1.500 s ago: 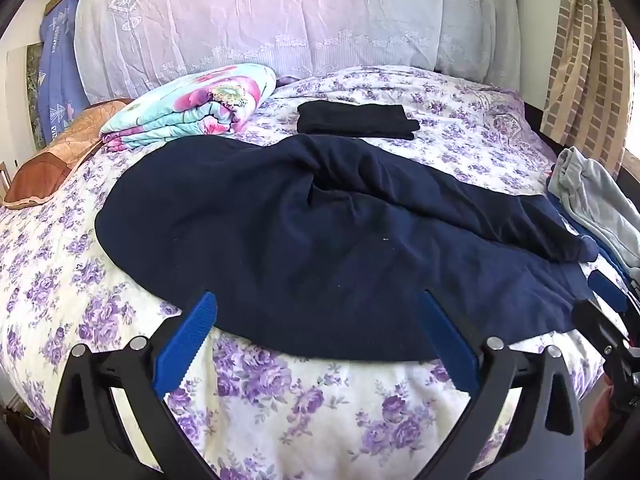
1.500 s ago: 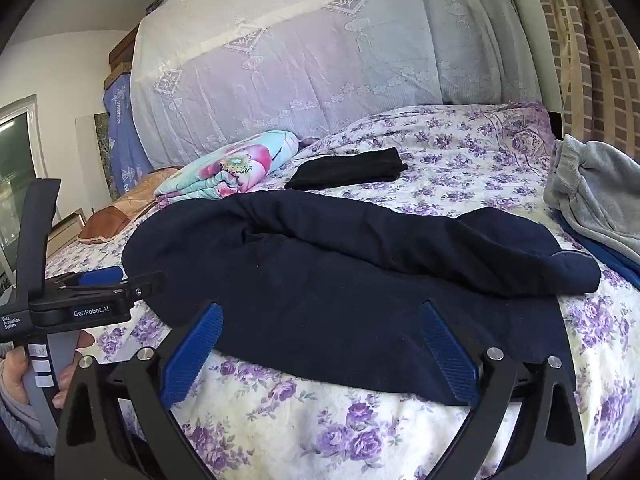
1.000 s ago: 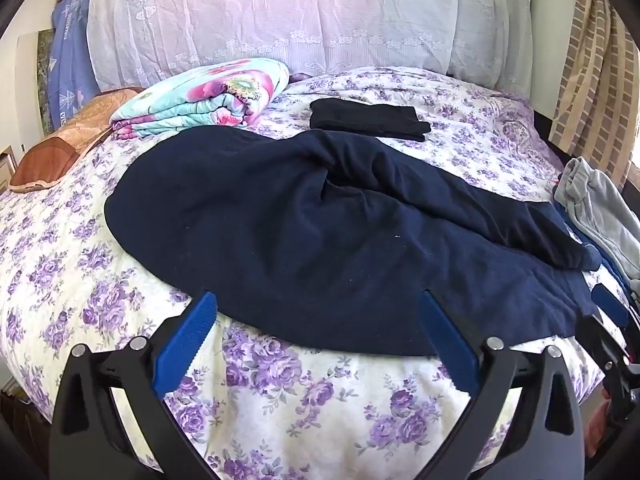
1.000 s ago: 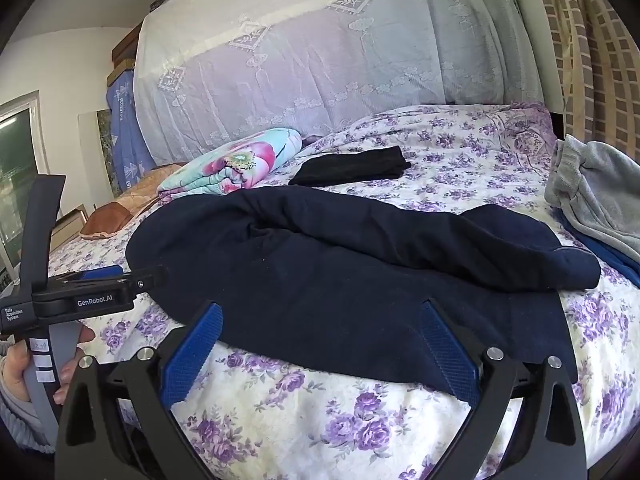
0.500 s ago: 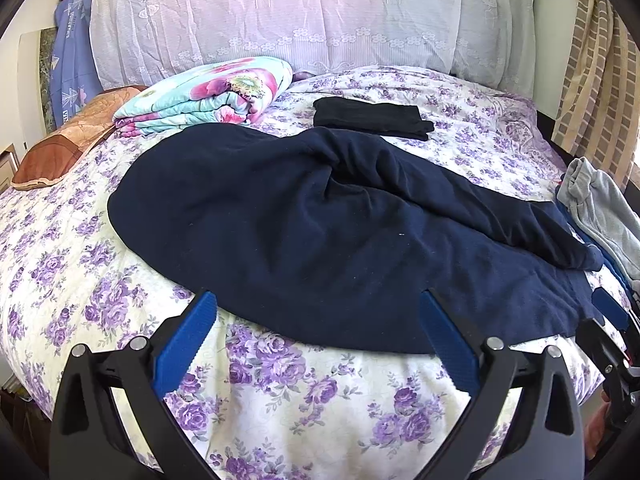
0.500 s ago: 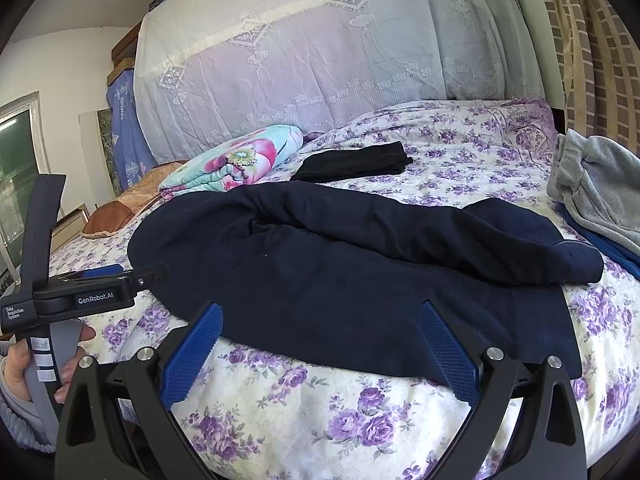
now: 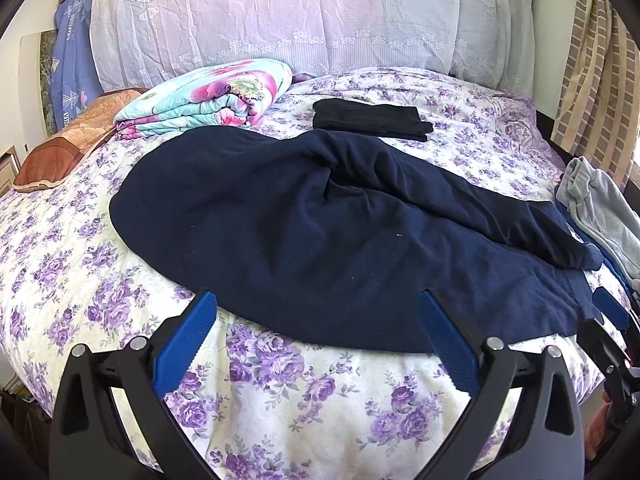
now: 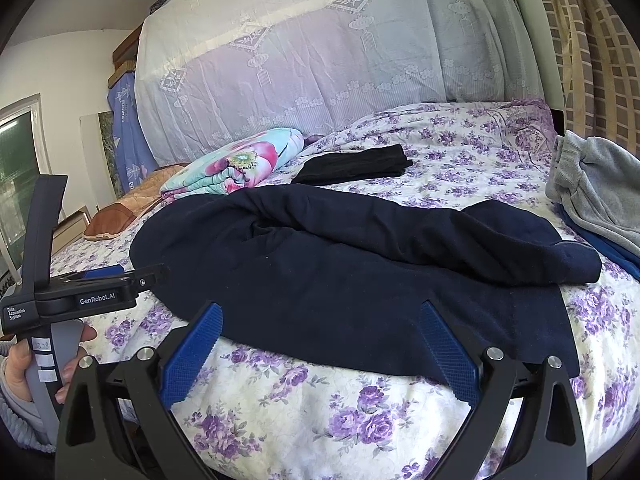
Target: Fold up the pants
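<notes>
Both grippers, left gripper (image 7: 318, 330) and right gripper (image 8: 320, 340), hover with jaws wide and empty just before the pants (image 7: 320, 232), spread across the bed (image 7: 280, 392) for folding.

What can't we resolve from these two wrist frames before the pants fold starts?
- Navy pants: waistband and lower leg's layout hidden under the leg draped across, both views.
- Grey garment: cut off by the right edge, left wrist view; type unclear.
- Blue item beneath it: mostly covered.
- Right gripper: only its edge shows in the left wrist view.
- Folded black garment: too far to identify.
</notes>
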